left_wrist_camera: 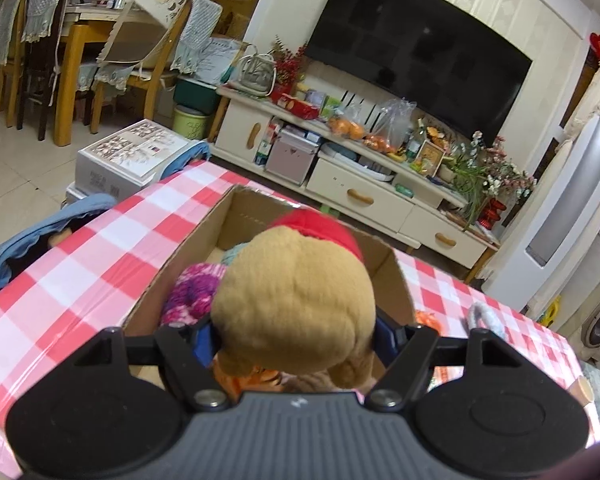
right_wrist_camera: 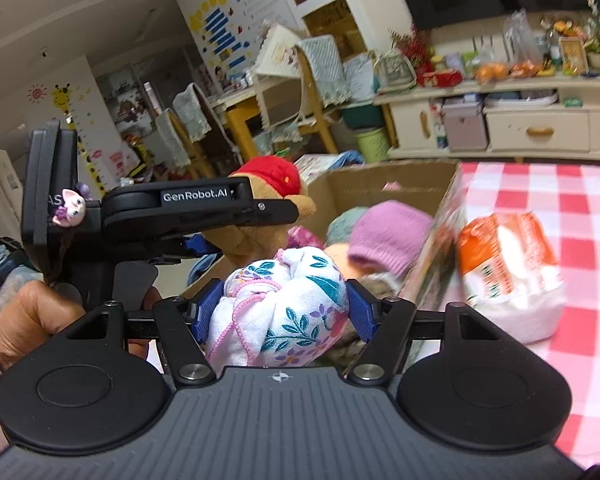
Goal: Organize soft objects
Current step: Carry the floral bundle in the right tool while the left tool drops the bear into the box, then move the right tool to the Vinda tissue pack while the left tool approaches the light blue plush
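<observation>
Left wrist view: the left gripper (left_wrist_camera: 298, 332) squeezes a tan teddy (left_wrist_camera: 296, 304) with a red hat, blocking most of the cardboard box (left_wrist_camera: 204, 236) just ahead. A purple knit thing (left_wrist_camera: 192, 292) lies inside the box.

Right wrist view: the right gripper (right_wrist_camera: 284, 308) pinches a flowery cloth bundle (right_wrist_camera: 288, 308). Ahead sits the box (right_wrist_camera: 380, 184); a tissue pack (right_wrist_camera: 508, 276) lies to the right.

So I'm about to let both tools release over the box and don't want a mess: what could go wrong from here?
1. The cardboard box already holds a pink knit hat and more, so the plush bear in the left tool may land on top and roll out.
2. The floral cloth bundle in the right tool sits near the box's front edge and could drop outside.
</observation>
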Tool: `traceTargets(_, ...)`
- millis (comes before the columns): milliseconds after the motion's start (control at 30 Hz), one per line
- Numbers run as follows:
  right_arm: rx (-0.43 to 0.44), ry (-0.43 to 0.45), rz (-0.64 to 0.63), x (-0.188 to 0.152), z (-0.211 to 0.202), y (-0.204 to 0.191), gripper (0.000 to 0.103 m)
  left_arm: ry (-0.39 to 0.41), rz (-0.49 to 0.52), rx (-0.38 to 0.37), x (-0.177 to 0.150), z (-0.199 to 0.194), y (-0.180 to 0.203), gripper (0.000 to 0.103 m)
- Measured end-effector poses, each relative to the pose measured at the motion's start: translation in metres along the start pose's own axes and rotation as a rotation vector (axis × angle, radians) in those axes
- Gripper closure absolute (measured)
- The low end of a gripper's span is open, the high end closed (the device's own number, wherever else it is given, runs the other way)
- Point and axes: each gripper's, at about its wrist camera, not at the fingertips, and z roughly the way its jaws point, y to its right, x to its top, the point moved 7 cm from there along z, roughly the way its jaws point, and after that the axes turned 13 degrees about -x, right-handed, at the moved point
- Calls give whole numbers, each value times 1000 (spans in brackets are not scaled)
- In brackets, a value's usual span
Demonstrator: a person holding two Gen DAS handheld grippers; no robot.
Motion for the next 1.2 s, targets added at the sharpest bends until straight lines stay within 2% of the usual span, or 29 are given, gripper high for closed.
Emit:
traceTargets(100,35,-28,8,-3,7,-3,20,-5,0,10,-1,-1,-2,29)
traceTargets(233,26,-47,13,-4,14,0,16,14,20,42,-1,-4,-3,22)
traceTargets(267,19,-46,23,-3,13,3,10,17,26,45,-2,-5,-2,22)
traceTargets(367,9,-12,52,1,-1,4,4,20,27,44,-2,-4,0,21)
traceTargets(667,-70,72,98,0,-23,28,3,43,85,58,-1,-1,14,14)
traceTargets(1067,-183,101,142,-10,-36,48,1,13,143,41,-9,15,40,10)
traceTargets(1133,-203,103,147,-10,-38,49,0,9,158,43,-10,17,45,9)
traceTargets(1200,-214,104,152,-11,-39,51,0,7,173,43,-11,19,50,2)
